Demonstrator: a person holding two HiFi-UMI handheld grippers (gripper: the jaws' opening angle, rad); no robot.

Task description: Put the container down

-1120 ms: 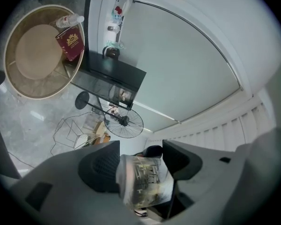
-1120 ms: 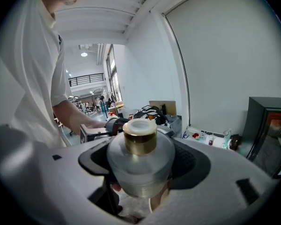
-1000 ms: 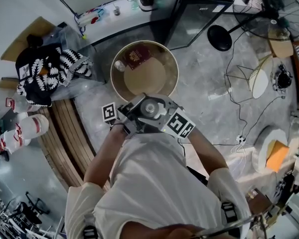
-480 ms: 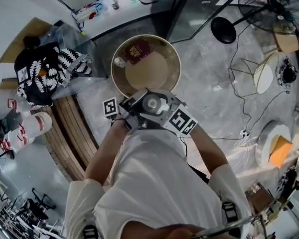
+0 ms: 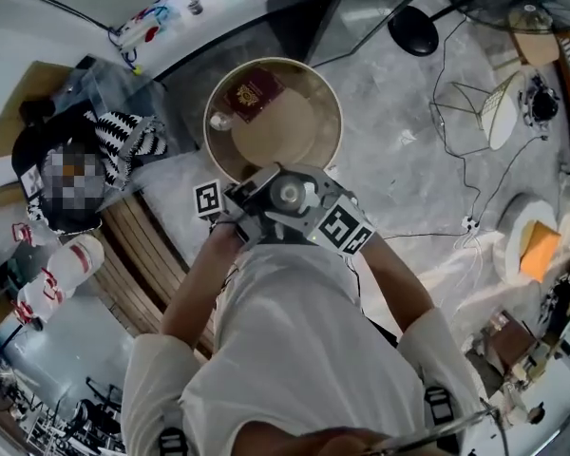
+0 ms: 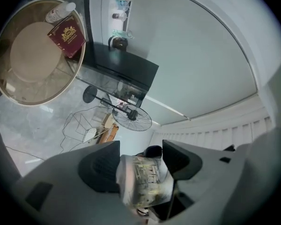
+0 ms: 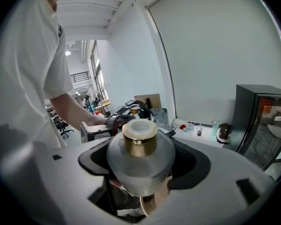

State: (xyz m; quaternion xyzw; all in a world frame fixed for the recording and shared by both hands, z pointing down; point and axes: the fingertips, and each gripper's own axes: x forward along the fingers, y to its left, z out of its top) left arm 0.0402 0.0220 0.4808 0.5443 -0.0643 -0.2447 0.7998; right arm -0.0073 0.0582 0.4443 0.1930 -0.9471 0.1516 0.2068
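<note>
Left gripper [image 6: 140, 161] and right gripper [image 7: 143, 163] meet before the chest, both clamped on the gold-collared bottle [image 7: 139, 139]; the round tray [image 5: 339, 126] below holds a maroon booklet [image 5: 252, 93].

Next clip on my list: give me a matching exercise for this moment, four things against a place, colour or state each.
Things:
1. container
2. booklet
3. small bottle
4. fan

Descriptions:
A. dark red, lying on the round table
B. black, standing on the floor
C. clear with a gold collar, clamped in the right tool
D. lying beside the booklet, near the table's rim

Pairs: 1-C, 2-A, 3-D, 4-B
</note>
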